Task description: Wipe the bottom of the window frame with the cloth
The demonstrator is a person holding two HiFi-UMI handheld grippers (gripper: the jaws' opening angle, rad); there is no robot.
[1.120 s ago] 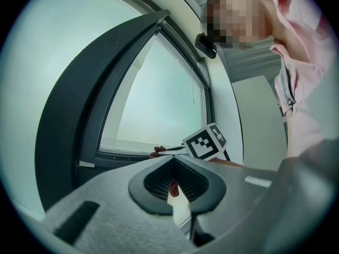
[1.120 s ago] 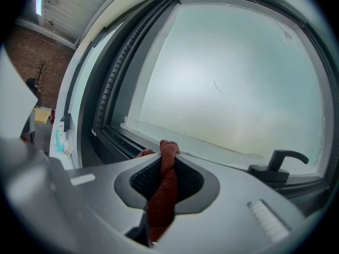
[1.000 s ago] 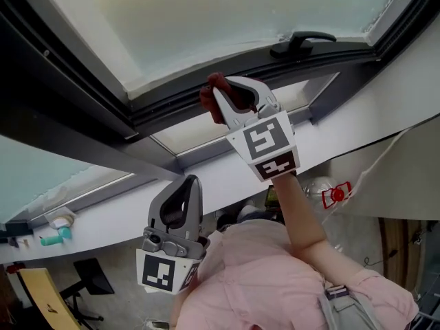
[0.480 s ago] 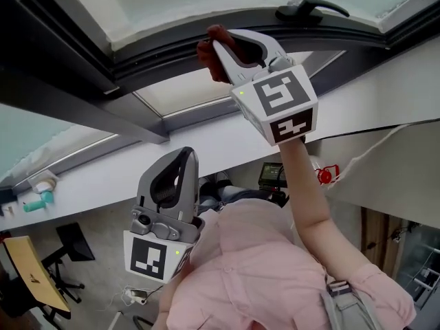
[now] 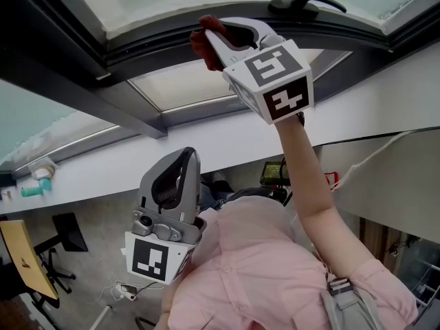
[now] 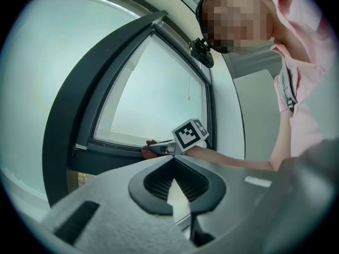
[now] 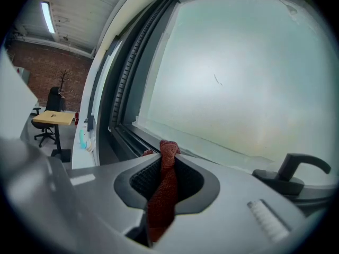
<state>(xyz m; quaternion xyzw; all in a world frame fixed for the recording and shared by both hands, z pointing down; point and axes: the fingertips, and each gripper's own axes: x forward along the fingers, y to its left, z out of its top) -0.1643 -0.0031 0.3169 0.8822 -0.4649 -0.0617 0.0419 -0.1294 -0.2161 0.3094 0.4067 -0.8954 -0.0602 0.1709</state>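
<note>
- My left gripper [image 5: 181,158] hangs low in front of my pink shirt [image 5: 261,273], its marker cube toward my chest. In the left gripper view its jaws meet at the tips with nothing between them, so it is closed and empty.
- My right arm [image 5: 309,184] reaches up and away from me, carrying the right gripper [image 5: 218,34] to the window.
- The right gripper is clenched on the red cloth [image 7: 162,189]. The right gripper view shows the cloth running up between the two ribbed pads, with a bunched end poking out past the tips.
- That bunched end of the cloth lies at the dark bottom rail of the window frame [image 5: 158,47], to the left of the black window handle [image 5: 306,4]. From the head view it appears to touch the rail.
- Below the rail runs a white sill [image 5: 206,153]; far along it to my left, well apart from the cloth, lies a small teal thing [image 5: 33,190].
- Beyond the frame is the pale frosted glass [image 7: 233,73].
- Far off along the wall, in the right gripper view, stand a yellow table [image 7: 53,118] and a dark chair [image 7: 53,97].
</note>
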